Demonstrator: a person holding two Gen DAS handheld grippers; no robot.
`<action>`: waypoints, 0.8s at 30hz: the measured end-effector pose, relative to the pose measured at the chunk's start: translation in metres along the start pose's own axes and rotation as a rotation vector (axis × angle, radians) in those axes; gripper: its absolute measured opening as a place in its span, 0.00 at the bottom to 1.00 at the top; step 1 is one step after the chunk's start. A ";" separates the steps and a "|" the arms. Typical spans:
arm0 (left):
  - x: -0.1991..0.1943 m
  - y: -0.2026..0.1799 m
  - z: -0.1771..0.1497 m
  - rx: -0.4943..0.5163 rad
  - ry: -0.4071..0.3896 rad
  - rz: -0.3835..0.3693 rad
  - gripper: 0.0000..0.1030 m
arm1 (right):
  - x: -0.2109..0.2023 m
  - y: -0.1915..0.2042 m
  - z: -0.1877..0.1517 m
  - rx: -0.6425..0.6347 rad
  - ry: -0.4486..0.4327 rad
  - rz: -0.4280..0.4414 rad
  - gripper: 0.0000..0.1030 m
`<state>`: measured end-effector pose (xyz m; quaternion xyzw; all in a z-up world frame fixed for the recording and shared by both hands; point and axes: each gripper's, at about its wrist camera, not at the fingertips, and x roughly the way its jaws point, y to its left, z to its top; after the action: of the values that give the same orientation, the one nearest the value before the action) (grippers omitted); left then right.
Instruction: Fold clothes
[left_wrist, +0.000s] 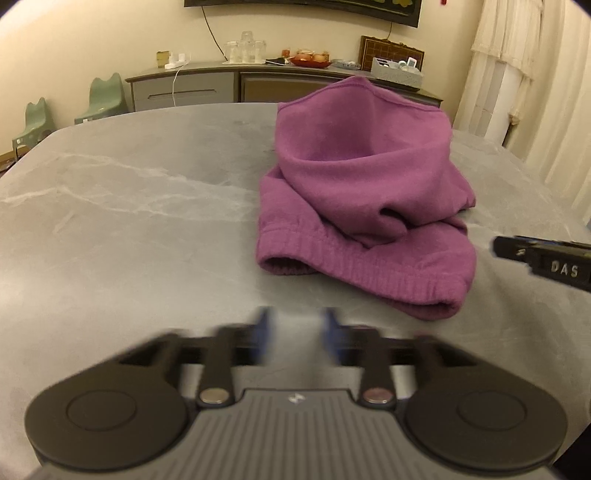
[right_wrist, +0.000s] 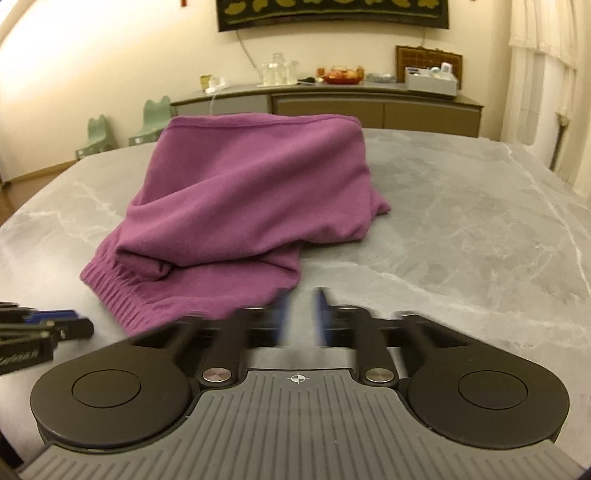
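In your left wrist view the purple garment (left_wrist: 365, 199) lies in a loose, lumpy heap on the grey marble table (left_wrist: 129, 192), ahead and to the right of your left gripper (left_wrist: 295, 328), whose blurred blue fingers stand a narrow gap apart and hold nothing; if you pinch the ribbed waistband (left_wrist: 365, 280) here you may catch only one layer and drag the heap askew. "DAS" reads on the right gripper (left_wrist: 543, 258) at the frame's edge. In your right wrist view the right gripper (right_wrist: 301, 314) is nearly closed and empty, just short of the garment's near hem (right_wrist: 207, 302); the left gripper (right_wrist: 44, 328) sits close, so the two could collide, and its lettering is too blurred to read
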<state>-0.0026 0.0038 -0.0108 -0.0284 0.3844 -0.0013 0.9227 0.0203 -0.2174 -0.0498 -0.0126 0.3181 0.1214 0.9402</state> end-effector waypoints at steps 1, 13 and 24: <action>-0.001 0.000 0.000 -0.004 -0.009 0.005 0.85 | -0.001 0.001 0.000 -0.003 -0.012 -0.007 0.82; 0.017 0.022 0.088 0.080 -0.026 -0.013 1.00 | 0.020 0.011 0.051 -0.103 -0.061 -0.017 0.98; 0.058 0.066 0.075 -0.166 0.083 -0.156 0.98 | 0.070 0.025 0.119 -0.086 -0.036 0.036 0.05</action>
<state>0.0898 0.0724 -0.0028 -0.1347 0.4177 -0.0424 0.8975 0.1386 -0.1653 0.0044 -0.0451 0.2958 0.1519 0.9420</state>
